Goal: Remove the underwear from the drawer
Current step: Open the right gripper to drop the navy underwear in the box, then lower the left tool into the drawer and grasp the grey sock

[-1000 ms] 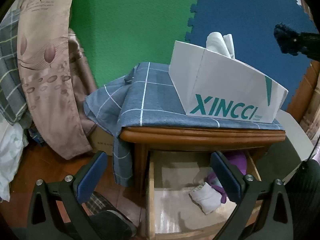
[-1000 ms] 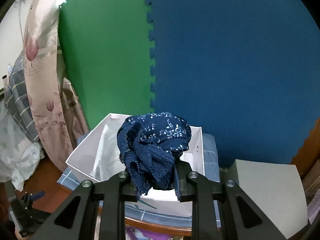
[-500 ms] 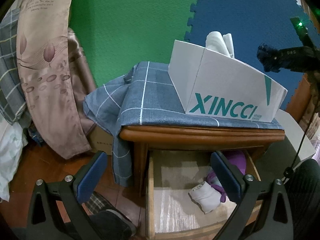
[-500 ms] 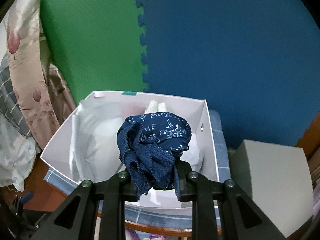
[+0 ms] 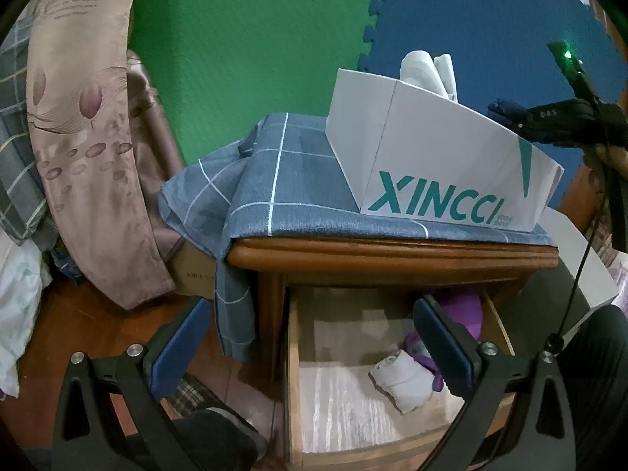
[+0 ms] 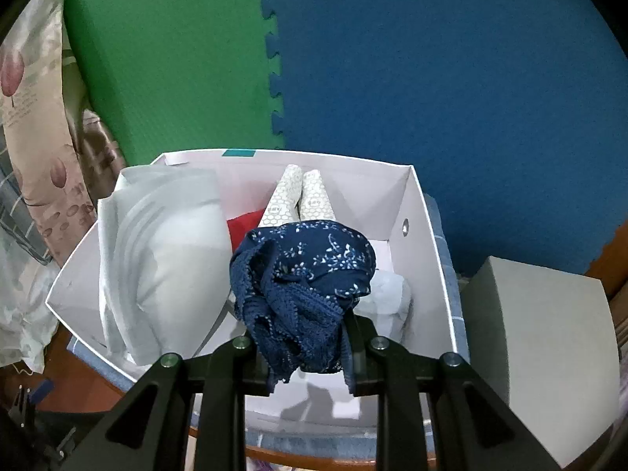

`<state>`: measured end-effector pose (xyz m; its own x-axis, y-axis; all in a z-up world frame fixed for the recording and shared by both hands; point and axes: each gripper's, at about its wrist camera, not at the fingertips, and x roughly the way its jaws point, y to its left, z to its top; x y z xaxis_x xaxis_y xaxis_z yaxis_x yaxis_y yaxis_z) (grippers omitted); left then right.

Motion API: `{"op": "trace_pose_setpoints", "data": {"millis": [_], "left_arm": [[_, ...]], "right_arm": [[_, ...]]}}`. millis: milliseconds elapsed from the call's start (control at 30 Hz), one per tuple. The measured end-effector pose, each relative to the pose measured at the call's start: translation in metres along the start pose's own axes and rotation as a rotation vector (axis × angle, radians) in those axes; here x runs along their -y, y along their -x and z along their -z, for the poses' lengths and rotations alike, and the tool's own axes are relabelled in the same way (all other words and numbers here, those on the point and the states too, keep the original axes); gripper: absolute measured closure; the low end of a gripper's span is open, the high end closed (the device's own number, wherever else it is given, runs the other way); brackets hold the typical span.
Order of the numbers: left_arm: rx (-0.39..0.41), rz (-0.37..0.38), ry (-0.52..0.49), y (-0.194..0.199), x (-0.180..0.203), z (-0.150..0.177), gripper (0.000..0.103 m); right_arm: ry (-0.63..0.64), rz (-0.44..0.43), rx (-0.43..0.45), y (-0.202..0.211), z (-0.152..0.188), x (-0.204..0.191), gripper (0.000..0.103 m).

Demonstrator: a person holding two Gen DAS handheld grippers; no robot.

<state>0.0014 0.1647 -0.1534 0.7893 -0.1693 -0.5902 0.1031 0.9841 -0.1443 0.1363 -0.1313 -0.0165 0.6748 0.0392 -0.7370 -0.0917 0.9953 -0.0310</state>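
- While the right gripper (image 6: 306,357) hangs over the white box (image 6: 428,235), its jaws are pinched tight on a bunched piece of navy floral underwear (image 6: 302,286), seen in the centre of the right wrist view.
- Lace trim from the bundle droops below the jaws at lower centre; if the grip lets go too near the front wall of the box, that loose fabric could likely catch on the rim and drag the piece out.
- Inside the box, a pale folded bundle (image 6: 165,259) fills the left side, with a red item (image 6: 245,227) and patterned socks (image 6: 302,200) behind; the free space looks small, so the underwear may land on top and slide off.
- In the left wrist view the left gripper (image 5: 314,349) is spread wide and holds nothing, at the lower edge of the frame.
- Behind it the drawer (image 5: 294,353) stands pulled out at lower centre, with a white rolled item (image 5: 400,380) and purple clothing (image 5: 467,310) inside.
- At the right edge, a black cable (image 5: 577,274) hangs down beside the drawer; it could snag if the right gripper goes down for more.
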Motion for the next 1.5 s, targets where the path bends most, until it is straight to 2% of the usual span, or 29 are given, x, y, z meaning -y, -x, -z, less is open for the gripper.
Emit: {"op": "trace_pose_setpoints", "data": {"millis": [200,233,267,300,333,500,567,667,767,967,1100,1233,1333,1400,1500], "left_arm": [[-0.011,-0.001,-0.002,-0.003,0.0,0.002,0.001],[-0.014,-0.001,-0.004,-0.003,0.0,0.002,0.001],[-0.016,-0.003,-0.007,-0.004,0.001,0.003,0.001],[-0.018,-0.003,-0.01,-0.005,0.001,0.003,0.001],[-0.02,-0.004,-0.013,-0.005,0.002,0.003,0.001],[-0.034,-0.014,-0.027,-0.009,0.003,0.005,0.001],[-0.039,-0.016,-0.032,-0.01,0.005,0.006,0.001],[-0.056,-0.001,-0.048,-0.013,0.009,0.009,0.001],[-0.107,0.046,-0.078,-0.021,0.023,0.015,0.001],[-0.276,0.196,-0.151,-0.046,0.086,0.034,0.001],[-0.367,0.264,-0.234,-0.071,0.153,0.045,0.001],[-0.473,0.255,-0.306,-0.109,0.21,0.054,0.001],[-0.545,0.249,-0.371,-0.134,0.24,0.06,0.006],[-0.586,0.233,-0.434,-0.151,0.261,0.066,0.013],[-0.639,0.225,-0.487,-0.17,0.28,0.075,0.015]], "right_arm": [[-0.003,-0.012,-0.023,-0.01,0.002,-0.003,0.074],[-0.009,-0.025,-0.037,-0.014,0.003,-0.002,0.066],[-0.013,-0.042,-0.047,-0.018,0.005,-0.002,0.049],[-0.013,-0.049,-0.039,-0.018,0.007,-0.002,0.042],[-0.007,-0.047,-0.013,-0.015,0.009,-0.001,0.038],[-0.035,-0.072,0.168,0.032,0.014,0.009,0.037],[-0.039,-0.09,0.243,0.062,0.021,0.02,0.027],[-0.038,-0.08,0.282,0.088,0.038,0.039,0.024],[-0.062,-0.079,0.268,0.101,0.07,0.064,0.023],[-0.09,-0.055,0.186,0.086,0.151,0.099,0.023],[-0.153,-0.063,0.137,0.071,0.181,0.117,0.023],[-0.202,-0.101,0.2,0.079,0.182,0.126,0.023],[-0.231,-0.123,0.193,0.079,0.187,0.133,0.023],[-0.243,-0.132,0.203,0.08,0.187,0.136,0.023],[-0.268,-0.152,0.22,0.085,0.191,0.143,0.023]]}}
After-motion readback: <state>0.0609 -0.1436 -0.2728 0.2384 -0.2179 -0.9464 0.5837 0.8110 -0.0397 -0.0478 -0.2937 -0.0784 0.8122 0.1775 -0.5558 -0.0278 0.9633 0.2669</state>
